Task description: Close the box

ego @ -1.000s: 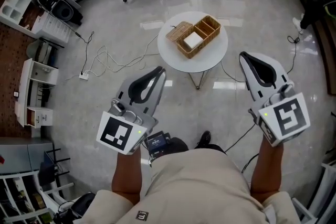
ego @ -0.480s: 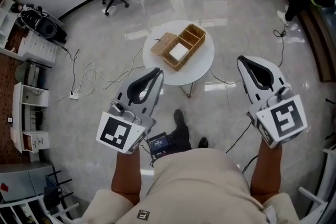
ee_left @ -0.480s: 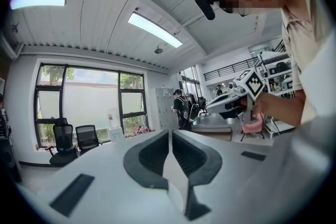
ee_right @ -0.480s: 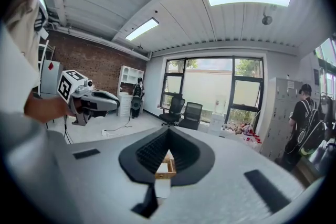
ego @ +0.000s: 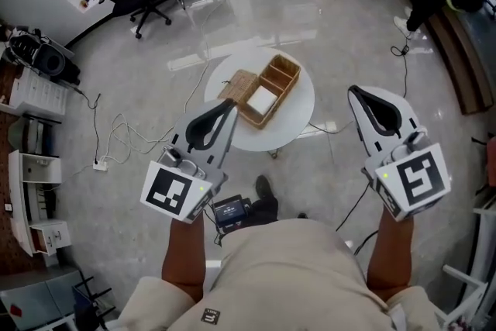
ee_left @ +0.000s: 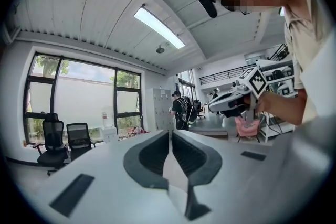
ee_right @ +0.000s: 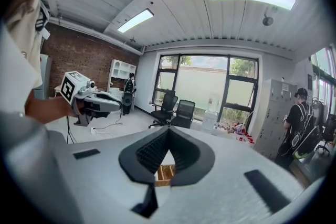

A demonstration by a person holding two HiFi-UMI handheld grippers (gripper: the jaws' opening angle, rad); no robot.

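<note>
Both pairs of jaws are closed tip to tip and hold nothing: the left gripper [ee_left: 169, 134] and the right gripper [ee_right: 168, 131] each show only a small bare gap behind the meeting tips.

The box [ego: 267, 93] sits open on the round table [ego: 298, 120], ahead of the person and between the two grippers. Its long axis runs diagonally, from near-left to far-right. The lid [ego: 236, 87] lies folded out on the box's left side, so the left gripper is probably the nearer to it, while the right one stands well apart to the right.

Only the head view shows the lid and a white item in one compartment. The right gripper view catches just a sliver of the box below its jaws. The left gripper view shows no box at all.
</note>
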